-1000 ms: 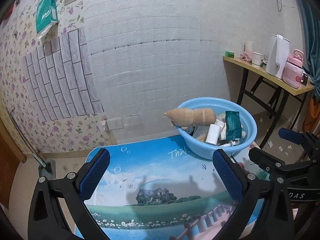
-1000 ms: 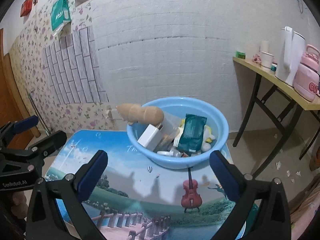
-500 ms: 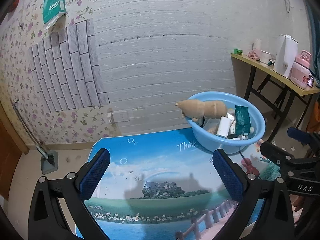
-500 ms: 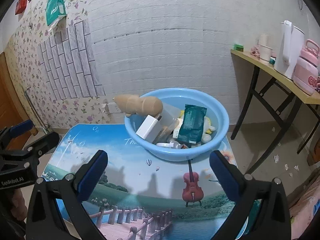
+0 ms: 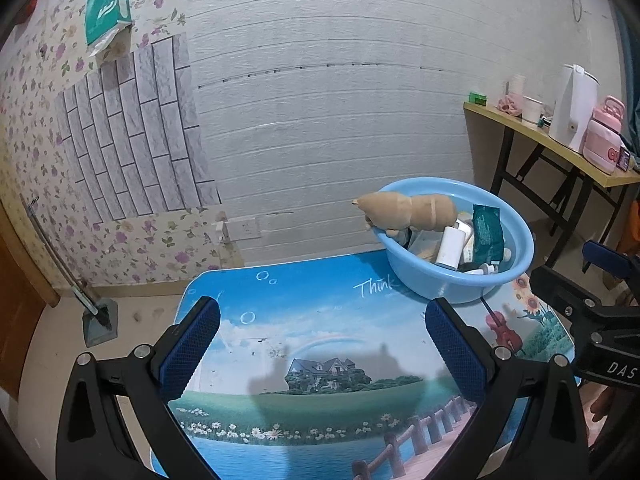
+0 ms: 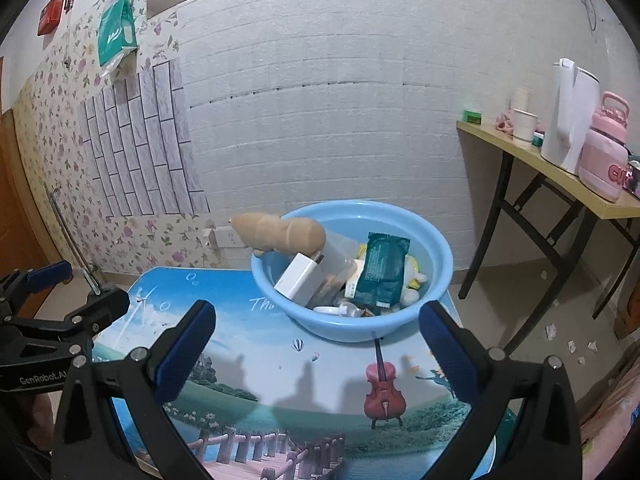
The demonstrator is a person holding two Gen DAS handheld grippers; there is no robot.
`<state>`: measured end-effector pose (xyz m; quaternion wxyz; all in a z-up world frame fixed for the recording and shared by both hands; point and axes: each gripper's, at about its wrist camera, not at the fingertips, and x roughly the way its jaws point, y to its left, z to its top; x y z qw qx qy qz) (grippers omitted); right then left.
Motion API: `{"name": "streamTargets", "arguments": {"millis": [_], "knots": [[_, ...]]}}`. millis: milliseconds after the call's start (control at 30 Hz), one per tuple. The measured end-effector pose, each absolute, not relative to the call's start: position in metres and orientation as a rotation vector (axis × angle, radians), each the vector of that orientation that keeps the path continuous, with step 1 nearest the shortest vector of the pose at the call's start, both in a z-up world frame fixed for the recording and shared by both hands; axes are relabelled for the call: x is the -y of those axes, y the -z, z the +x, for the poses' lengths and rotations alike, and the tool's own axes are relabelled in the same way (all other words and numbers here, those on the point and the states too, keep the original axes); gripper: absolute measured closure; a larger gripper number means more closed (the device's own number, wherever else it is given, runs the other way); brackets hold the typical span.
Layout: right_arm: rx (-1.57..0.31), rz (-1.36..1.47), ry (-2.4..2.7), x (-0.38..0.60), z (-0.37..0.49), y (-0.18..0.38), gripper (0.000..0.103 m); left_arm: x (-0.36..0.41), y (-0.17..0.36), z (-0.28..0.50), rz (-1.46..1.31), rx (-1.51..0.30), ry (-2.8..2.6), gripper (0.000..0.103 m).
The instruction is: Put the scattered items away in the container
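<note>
Both grippers, left (image 5: 318, 342) and right (image 6: 316, 344), are held spread and empty over the worktop (image 6: 256, 364), on which nothing loose is seen. The basin (image 6: 436, 276) lies ahead, nearer the right gripper. The plush toy (image 6: 280, 234) is draped over its left rim, long axis crosswise, head overhanging.

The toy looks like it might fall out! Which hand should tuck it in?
Probably right: the right gripper is open, with the plush toy and blue basin straight ahead; from the left gripper they sit off to the side.

Both wrist views look down across the table (image 5: 320, 344) toward the basin (image 6: 400, 320).
</note>
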<state>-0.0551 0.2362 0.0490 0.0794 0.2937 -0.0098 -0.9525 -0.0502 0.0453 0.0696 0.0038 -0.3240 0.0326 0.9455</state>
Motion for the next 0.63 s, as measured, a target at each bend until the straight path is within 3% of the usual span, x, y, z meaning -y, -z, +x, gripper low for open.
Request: {"name": "streamTargets", "arguments": {"millis": [633], "knots": [[0.035,0.921,2.839,-0.2394,-0.0567,-0.0426,0.0,-0.0482,-0.0729,-0.0462,-0.973,-0.102,-2.955,0.0]]}}
